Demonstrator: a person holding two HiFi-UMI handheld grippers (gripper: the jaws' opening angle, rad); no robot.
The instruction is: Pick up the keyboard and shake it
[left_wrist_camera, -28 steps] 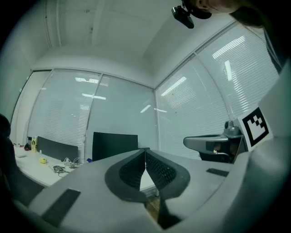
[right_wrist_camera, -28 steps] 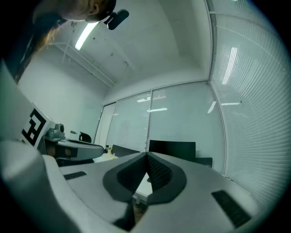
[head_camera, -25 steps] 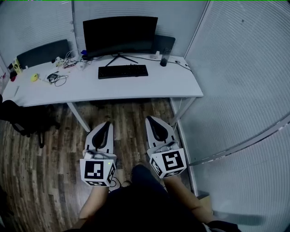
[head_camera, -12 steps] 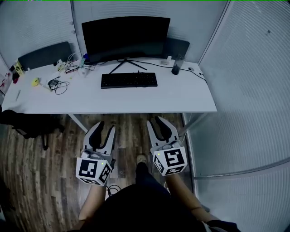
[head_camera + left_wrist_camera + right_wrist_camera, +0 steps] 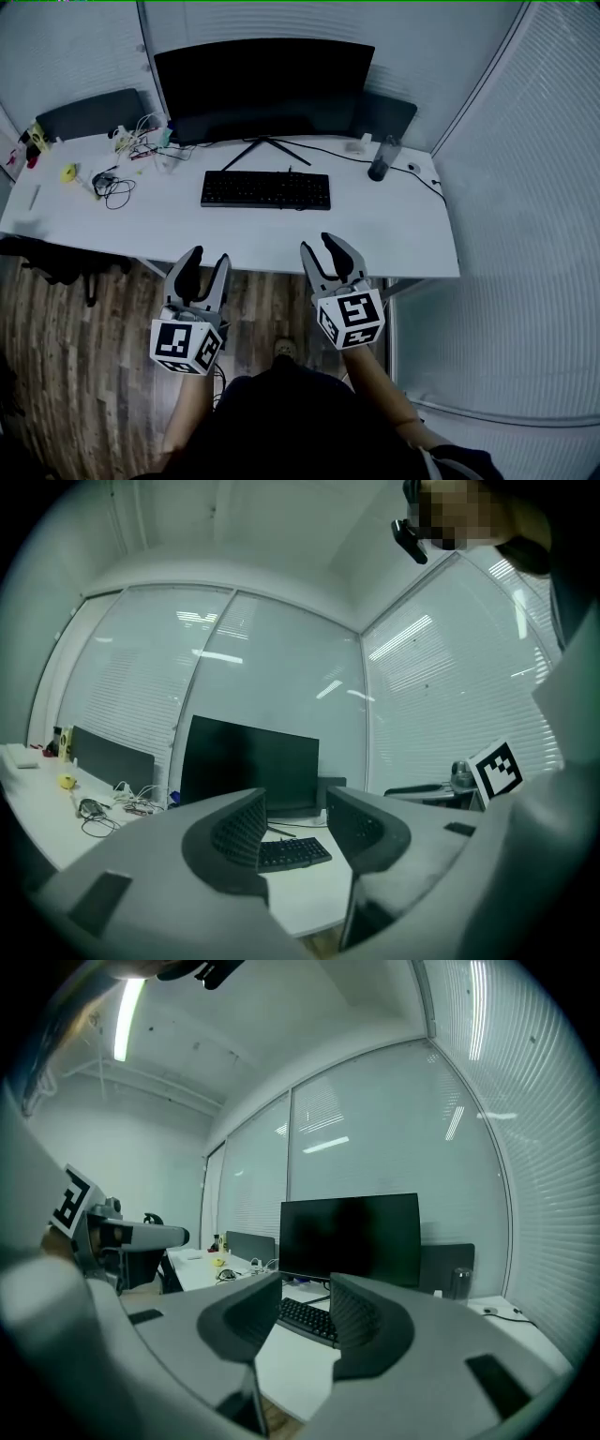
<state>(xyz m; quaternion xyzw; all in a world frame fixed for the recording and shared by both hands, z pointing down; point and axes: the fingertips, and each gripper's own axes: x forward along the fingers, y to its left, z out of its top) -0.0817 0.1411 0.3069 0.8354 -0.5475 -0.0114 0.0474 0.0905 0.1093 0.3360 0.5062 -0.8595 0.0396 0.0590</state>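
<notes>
- Head view: shows a black keyboard [image 5: 265, 190] lying flat on a white desk [image 5: 375, 234], just in front of the stand of a dark monitor [image 5: 264, 86].
- Shows the left gripper [image 5: 208, 258] and the right gripper [image 5: 319, 246] side by side near the front edge of the desk, well apart from the keyboard and touching nothing.
- Shows both pairs of jaws parted to a moderate gap and opening, with nothing between them.
- Shows black-and-white square patterns on each marker cube [image 5: 186, 345]. Key legends are too small to read.
- Places a dark bottle [image 5: 379, 159] at the right rear of the desk and tangled cables [image 5: 111, 180] at the left rear, with a wood-plank floor [image 5: 56, 356] below.
- Left gripper view: looks along the left gripper [image 5: 295, 808], with ribbed dark pads facing each other across a clear gap, gripping nothing.
- Frames the keyboard [image 5: 295, 852] through that gap, far off on the desk [image 5: 309, 892] and below the monitor [image 5: 248, 766].
- Catches one square pattern of the other gripper's marker cube [image 5: 495, 769] at the right edge.
- Right gripper view: looks along the right gripper [image 5: 305, 1293], jaws likewise apart and opening, with no object held.
- Frames the keyboard [image 5: 307, 1321] beyond the gap, flat on the desk in front of the monitor [image 5: 349, 1237], with the bottle [image 5: 458, 1282] to the right.
- Shows the left gripper [image 5: 122, 1237] at the left edge, with a square pattern visible on its cube.
</notes>
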